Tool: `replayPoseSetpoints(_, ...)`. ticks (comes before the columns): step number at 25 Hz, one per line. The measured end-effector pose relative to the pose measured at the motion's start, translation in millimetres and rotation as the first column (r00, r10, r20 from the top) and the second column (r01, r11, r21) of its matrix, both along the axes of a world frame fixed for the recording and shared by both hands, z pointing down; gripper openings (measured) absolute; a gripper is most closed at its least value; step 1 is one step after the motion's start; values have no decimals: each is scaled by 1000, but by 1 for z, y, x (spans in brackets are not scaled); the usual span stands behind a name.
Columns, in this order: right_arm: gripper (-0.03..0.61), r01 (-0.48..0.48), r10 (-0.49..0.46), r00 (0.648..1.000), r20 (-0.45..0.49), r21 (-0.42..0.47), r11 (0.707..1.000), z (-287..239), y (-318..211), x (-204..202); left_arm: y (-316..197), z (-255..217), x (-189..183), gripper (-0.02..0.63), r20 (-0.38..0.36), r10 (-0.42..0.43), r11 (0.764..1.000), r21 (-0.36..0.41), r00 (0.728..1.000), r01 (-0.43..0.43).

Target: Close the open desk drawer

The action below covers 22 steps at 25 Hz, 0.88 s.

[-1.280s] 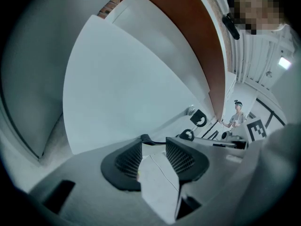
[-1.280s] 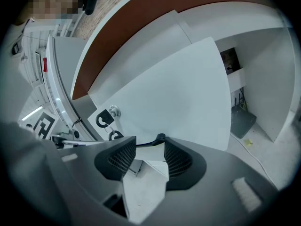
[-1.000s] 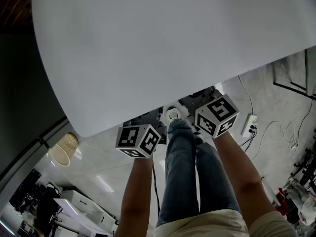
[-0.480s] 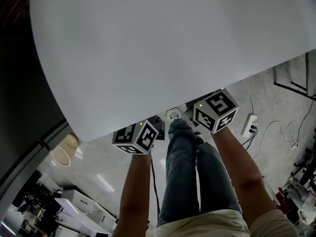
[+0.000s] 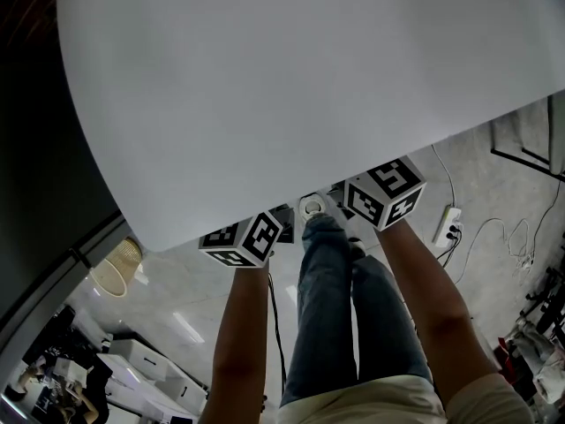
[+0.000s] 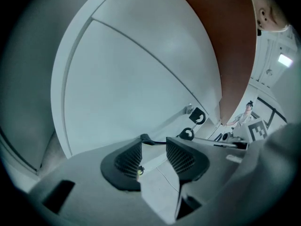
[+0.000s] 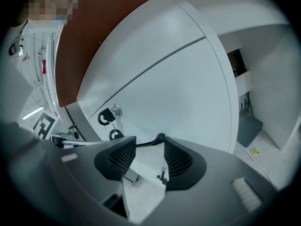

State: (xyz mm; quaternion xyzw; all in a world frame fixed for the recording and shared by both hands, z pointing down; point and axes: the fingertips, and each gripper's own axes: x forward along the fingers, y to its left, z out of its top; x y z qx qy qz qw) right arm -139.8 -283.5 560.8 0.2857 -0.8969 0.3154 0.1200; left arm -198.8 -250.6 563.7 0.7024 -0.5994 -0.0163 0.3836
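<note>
In the head view the white desk top [image 5: 291, 87] hides the drawer and both pairs of jaws; only the left marker cube [image 5: 240, 239] and the right marker cube [image 5: 384, 193] show at its near edge. The left gripper [image 6: 153, 155] is open and empty, close in front of the white drawer front [image 6: 127, 84], whose lock [image 6: 190, 109] carries hanging keys [image 6: 198, 118]. The right gripper [image 7: 148, 157] is also open and empty, facing the same drawer front [image 7: 174, 84], with the lock [image 7: 115, 110] and keys [image 7: 104, 118] to its left. Whether the tips touch the front cannot be told.
My legs and a white shoe [image 5: 311, 207] stand between the arms. A woven basket [image 5: 113, 268] sits on the floor at the left, a power strip [image 5: 444, 225] with cables at the right. A brown panel [image 6: 230, 41] rises behind the desk. An open recess [image 7: 244, 98] lies right of the drawers.
Both marker cubes have moved toward the desk's edge; the left one now sits partly under the desk top. The jaws look unchanged.
</note>
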Motion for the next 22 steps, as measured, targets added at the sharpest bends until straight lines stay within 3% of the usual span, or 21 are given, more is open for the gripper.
replayPoseSetpoints(13,193,0,0,1000,2,7,1000,2,-6,-2,-5,4,-2,163,18,-3,1000,23,1000,2)
replayPoseSetpoints(22,163,-31,31,1000,5,-3,1000,-4,1,5,8,3,-5,158,64,-3,1000,7,998,2)
